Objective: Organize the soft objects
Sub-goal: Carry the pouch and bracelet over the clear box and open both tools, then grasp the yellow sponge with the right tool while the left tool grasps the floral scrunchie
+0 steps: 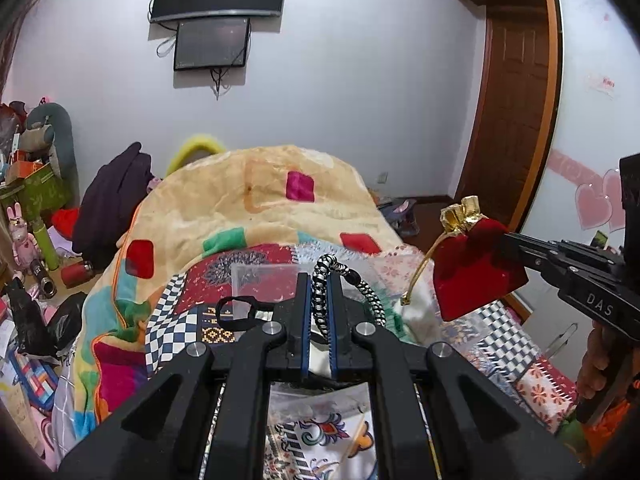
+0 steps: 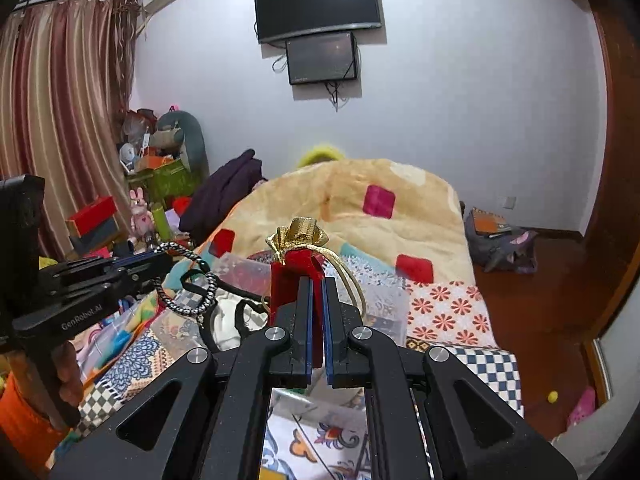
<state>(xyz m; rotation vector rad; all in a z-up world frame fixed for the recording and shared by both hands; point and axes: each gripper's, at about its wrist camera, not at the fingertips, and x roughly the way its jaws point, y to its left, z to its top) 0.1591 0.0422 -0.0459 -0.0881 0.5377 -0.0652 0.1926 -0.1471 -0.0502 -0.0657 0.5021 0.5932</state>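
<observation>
Bed (image 1: pixel 540 384) under a patchwork quilt filling mid-frame, left hand-held gripper (image 1: pixel 320 300) level at lower centre, clamped on a black-and-white braided cord (image 1: pixel 322 280), right hand-held gripper (image 2: pixel 318 300) level over the bed, pinching a red velvet pouch (image 2: pixel 296 268) with gold top, centre frame.

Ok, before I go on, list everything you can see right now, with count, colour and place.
Braided cord: one, black and white, clamped in the left gripper.
Drawstring pouch: one, red with gold top, clamped in the right gripper.
Blanket: one, tan with coloured squares, heaped on the bed.
Clear plastic box: one, on the patchwork cover.
Screens: two, black, on the wall.
Curtain: one, striped red, far left.
Dark garment: one, purple, beside the blanket.
Left gripper: shut.
Right gripper: shut.
</observation>
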